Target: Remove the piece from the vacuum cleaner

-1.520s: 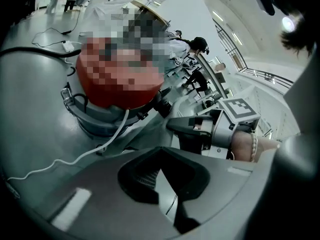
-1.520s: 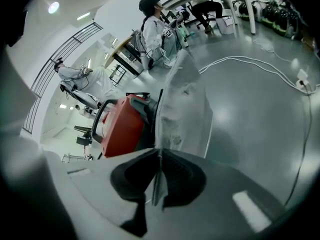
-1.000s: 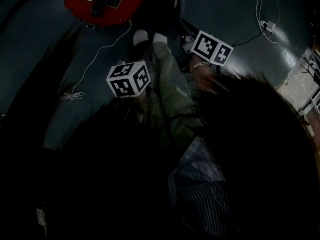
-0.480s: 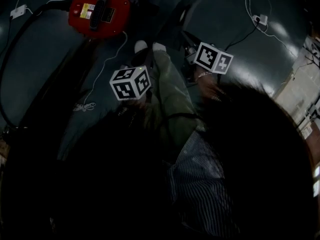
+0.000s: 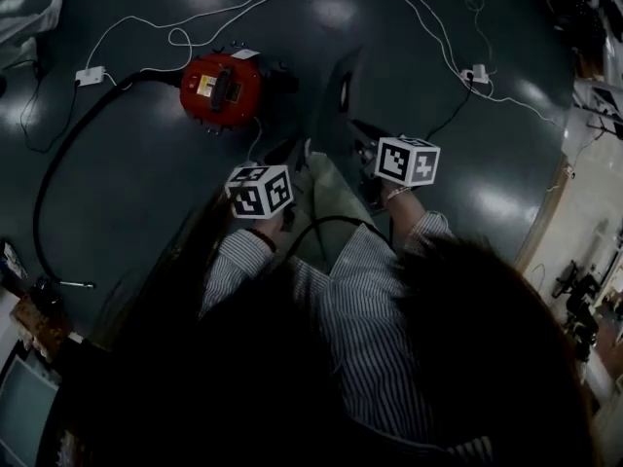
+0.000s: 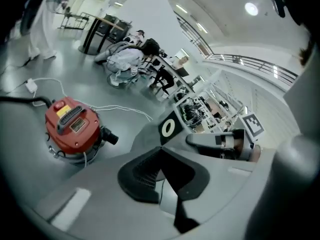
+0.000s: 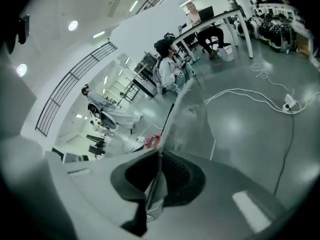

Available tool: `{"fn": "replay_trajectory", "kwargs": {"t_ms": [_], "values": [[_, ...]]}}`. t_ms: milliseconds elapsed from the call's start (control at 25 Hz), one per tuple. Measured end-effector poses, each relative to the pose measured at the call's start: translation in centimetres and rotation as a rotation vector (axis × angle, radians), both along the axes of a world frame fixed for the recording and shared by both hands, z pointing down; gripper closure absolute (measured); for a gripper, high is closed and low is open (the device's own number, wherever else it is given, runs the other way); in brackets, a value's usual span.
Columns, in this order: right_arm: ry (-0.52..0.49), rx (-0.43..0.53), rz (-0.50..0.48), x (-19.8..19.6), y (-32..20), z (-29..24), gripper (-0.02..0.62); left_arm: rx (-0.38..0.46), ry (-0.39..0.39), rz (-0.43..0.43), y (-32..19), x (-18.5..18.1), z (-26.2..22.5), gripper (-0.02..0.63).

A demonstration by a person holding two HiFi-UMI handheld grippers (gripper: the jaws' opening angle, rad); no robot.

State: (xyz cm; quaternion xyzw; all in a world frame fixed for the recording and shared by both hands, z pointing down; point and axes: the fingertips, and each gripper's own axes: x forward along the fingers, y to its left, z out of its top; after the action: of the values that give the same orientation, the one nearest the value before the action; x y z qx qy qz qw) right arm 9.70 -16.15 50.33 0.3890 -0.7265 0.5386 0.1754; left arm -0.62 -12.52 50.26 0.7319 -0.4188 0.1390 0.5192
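Head view, vacuum cleaner (image 5: 222, 90) well apart from left hand-held gripper (image 5: 265, 185)

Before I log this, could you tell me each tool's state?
Left tool: shut on the gray panel.
Right tool: shut on the gray panel too.

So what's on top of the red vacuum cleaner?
A black carry handle runs across the top of the red vacuum cleaner, with a yellow label beside it. Whatever lies under the handle is covered.
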Motion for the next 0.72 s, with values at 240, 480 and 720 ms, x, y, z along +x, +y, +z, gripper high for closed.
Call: {"fn": "replay_trajectory", "kwargs": {"t_ms": [240, 480, 720], "values": [[-0.084, 0.114, -0.034, -1.8, -0.6, -9.5, 0.571, 0.145, -0.04, 0.077, -1.8, 1.4, -8.9, 0.6], [-0.132, 0.239, -0.081, -3.6, -1.1, -16.0, 0.571, 0.253, -0.053, 0.024, -3.4, 0.4, -14.5, 0.6], [-0.139, 0.296, -0.114, -4.8, -1.9, -17.8, 0.571, 0.309, -0.06, -0.039, -4.9, -1.9, -16.4, 0.6]]}}
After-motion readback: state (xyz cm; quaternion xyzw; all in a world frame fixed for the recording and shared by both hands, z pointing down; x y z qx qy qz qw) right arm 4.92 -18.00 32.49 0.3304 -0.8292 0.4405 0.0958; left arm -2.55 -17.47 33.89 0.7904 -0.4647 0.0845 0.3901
